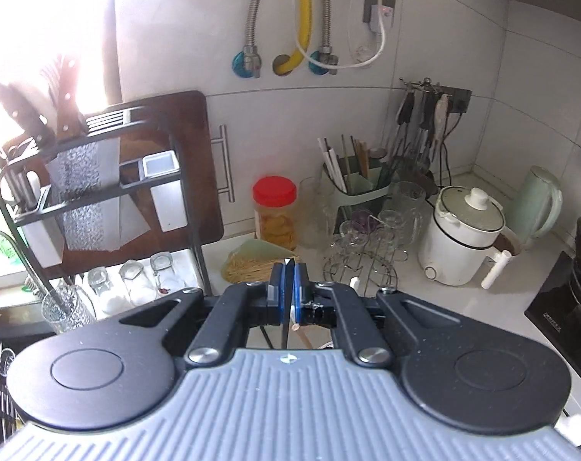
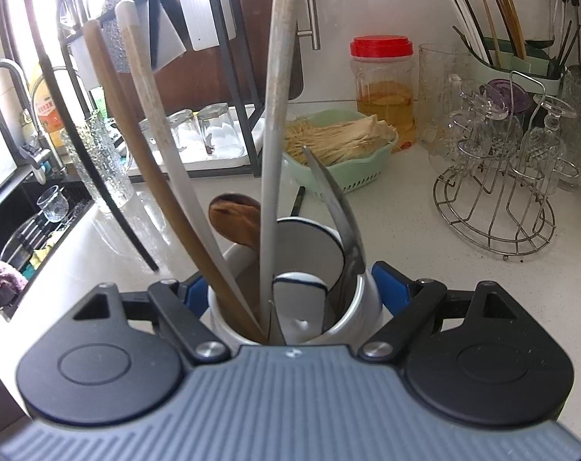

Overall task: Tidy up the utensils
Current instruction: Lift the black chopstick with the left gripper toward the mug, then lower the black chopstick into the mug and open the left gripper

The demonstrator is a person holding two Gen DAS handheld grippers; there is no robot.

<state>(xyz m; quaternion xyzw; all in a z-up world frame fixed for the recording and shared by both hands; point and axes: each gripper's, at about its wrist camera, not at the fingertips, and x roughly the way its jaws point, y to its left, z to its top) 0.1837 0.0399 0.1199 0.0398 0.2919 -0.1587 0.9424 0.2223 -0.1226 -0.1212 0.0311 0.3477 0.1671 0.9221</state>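
Clamping a white enamel mug [image 2: 348, 296] by its sides, the right gripper [image 2: 290, 292] has one blue pad on each flank of the cup, which stands on the pale countertop [image 2: 425, 230]. Five utensils stand in that mug: a wooden handle [image 2: 136, 146], a white-tipped handle [image 2: 152, 115], a tall grey handle [image 2: 277, 115], a curved metal blade [image 2: 336, 207] and a wooden spoon [image 2: 234, 217] with its bowl upward. A black stick [image 2: 299, 199] lies on the counter just behind the mug. In the left wrist view, the left gripper [image 1: 289, 288] is pinched tight on one thin dark utensil [image 1: 286, 322], whose flat edge runs between the blue pads and hangs down below them; what kind of utensil it is cannot be told. Beyond the mug sits a green basket [image 2: 344, 176] of pale sticks, and behind it one red-lidded jar [image 2: 382, 88] of amber liquid. To the right a wire stand [image 2: 494, 207] carries several cut-glass cups, the count unclear. Left of the basket, three upturned glasses [image 1: 131, 280] rest on a tray under a black rack [image 1: 110, 192] with knives. Farther back stands a green chopstick caddy [image 1: 361, 188], then one white electric pot [image 1: 463, 238] and one pale green kettle [image 1: 536, 203] near the tiled wall.
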